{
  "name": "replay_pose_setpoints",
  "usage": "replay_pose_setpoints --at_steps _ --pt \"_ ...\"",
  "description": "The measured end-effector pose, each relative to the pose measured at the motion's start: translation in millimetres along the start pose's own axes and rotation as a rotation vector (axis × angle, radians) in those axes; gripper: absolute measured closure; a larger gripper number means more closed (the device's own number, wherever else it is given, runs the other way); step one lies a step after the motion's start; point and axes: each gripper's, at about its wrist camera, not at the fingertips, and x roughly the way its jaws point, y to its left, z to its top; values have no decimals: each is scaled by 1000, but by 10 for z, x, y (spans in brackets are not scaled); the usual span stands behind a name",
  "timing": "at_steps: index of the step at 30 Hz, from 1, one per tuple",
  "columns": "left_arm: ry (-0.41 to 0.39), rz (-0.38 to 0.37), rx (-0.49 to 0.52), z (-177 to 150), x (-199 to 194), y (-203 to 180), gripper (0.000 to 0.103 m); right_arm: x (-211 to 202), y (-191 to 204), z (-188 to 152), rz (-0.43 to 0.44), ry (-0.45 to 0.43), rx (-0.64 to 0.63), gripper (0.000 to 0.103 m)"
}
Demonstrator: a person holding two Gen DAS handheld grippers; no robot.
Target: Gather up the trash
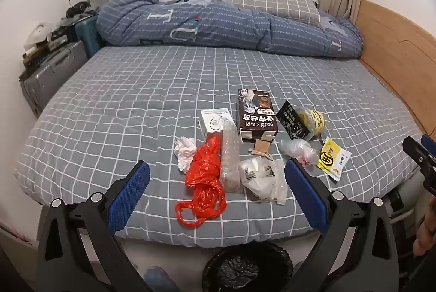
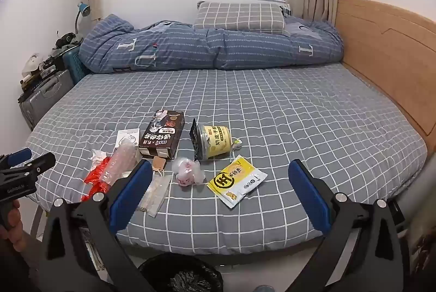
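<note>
Left wrist: left gripper (image 1: pixel 217 184) gaped empty over red bag (image 1: pixel 203 180) on bed (image 1: pixel 109 90) | Right wrist: right gripper (image 2: pixel 220 184) gaped empty over yellow packet (image 2: pixel 236 181); bin (image 2: pixel 179 277) below | Risk: flimsy plastic could slip from pads.

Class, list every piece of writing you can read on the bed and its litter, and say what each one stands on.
"T", "U", "T": large letters on the blue quilt.
"奶皮子": yellow label of the round tub.
"迷你曲奇", upside down: dark box.
Yellow sachet: a bold circled character, the rest too blurred.
White box, black card: print too small to read.
</note>
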Motion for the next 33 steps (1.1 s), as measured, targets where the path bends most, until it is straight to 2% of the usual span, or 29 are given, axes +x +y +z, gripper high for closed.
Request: replay_pose_setpoints --at_steps 4,15,33 --pt "13 -11 -13 -12 -6 19 6 12 19 3 -2 2 -7 7" --pt "5 24 20 6 -35 -5 6 -16 41 -30 4 -9 -7 7" --pt "20 50 15 0 25 20 6 82 95 -24 12 12 -11 7"
